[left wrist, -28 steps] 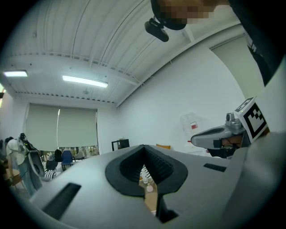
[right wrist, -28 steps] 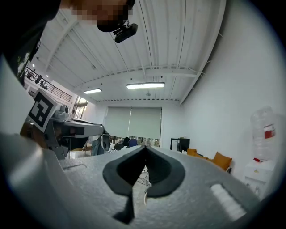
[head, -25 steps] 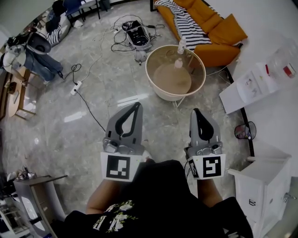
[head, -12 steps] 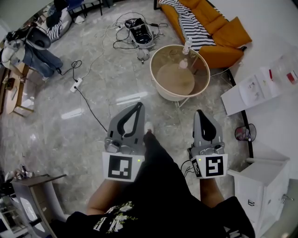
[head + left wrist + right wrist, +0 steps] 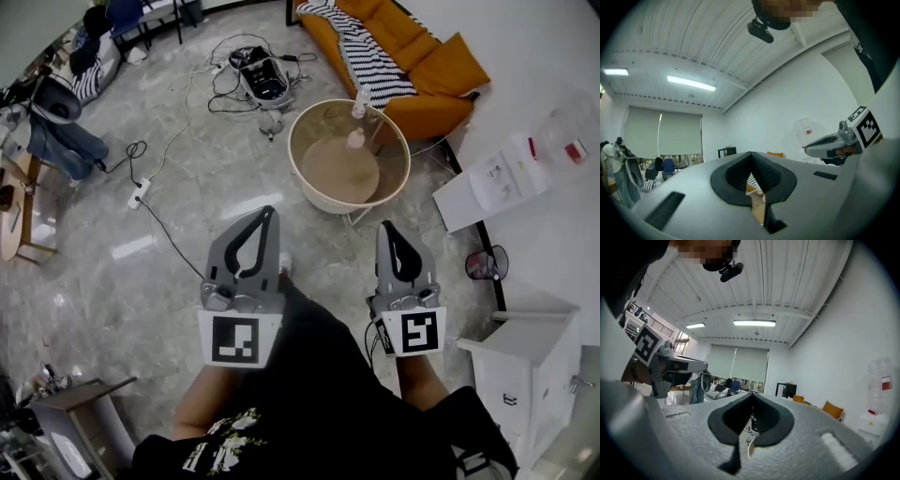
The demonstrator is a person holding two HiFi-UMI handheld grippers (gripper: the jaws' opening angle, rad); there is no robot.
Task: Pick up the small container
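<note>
Two small pale containers point(image 5: 356, 139) point(image 5: 359, 106) stand on a round beige table point(image 5: 319, 192) ahead of me in the head view. My left gripper point(image 5: 267, 212) is held level over the floor, short of the table and to its left. Its jaws are shut and hold nothing. My right gripper point(image 5: 387, 226) is beside it, just short of the table's near rim, also shut and empty. The left gripper view shows my left gripper point(image 5: 751, 153) with its tips together and the right gripper point(image 5: 834, 144) off to the side. The right gripper view shows my right gripper point(image 5: 752, 394) with its tips touching.
An orange sofa point(image 5: 422, 42) with a striped cloth point(image 5: 370, 58) stands behind the table. Cables and a device point(image 5: 258, 75) lie on the floor at the back, with a power strip point(image 5: 139, 192) to the left. At the right are a white cabinet point(image 5: 525, 361), a black bin point(image 5: 487, 264) and papers point(image 5: 497, 183).
The person has stepped forward over the marble floor, one leg swinging ahead. Both grippers went along side by side, still shut, and the round table is slightly nearer.
</note>
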